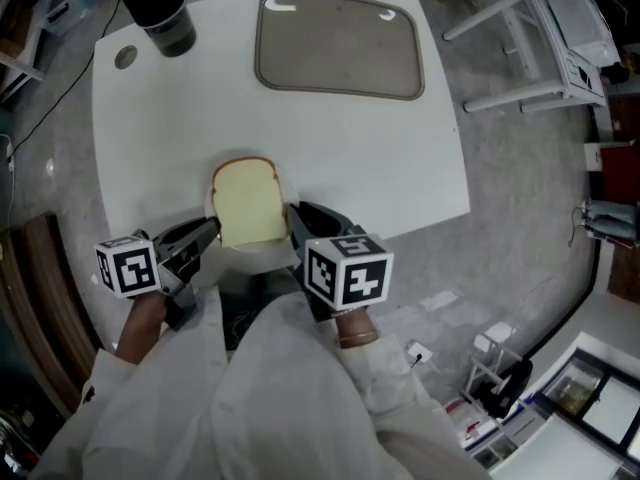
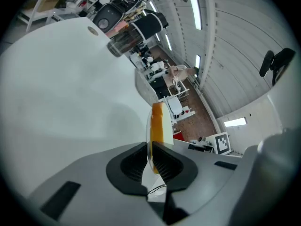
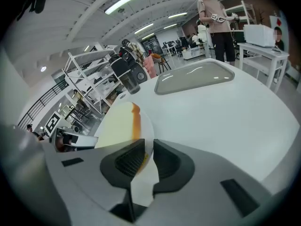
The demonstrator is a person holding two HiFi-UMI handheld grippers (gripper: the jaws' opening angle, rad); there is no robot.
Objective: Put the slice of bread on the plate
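Left gripper (image 1: 205,234) and right gripper (image 1: 298,224) each clenched on opposite rims of plate (image 1: 254,257), at near edge of tabletop (image 1: 400,158). Slice of bread (image 1: 248,203) lies flat on plate. Tray (image 1: 340,43) at far edge; dark jar (image 1: 158,8) at far left corner.

I count one desk (image 1: 400,158), one tray (image 1: 340,43) by its far edge and one dark jar (image 1: 160,8) at its far left corner. One plate (image 1: 252,255), one bread slice (image 1: 248,203). Two tools: left tool (image 1: 208,231), right tool (image 1: 296,220).
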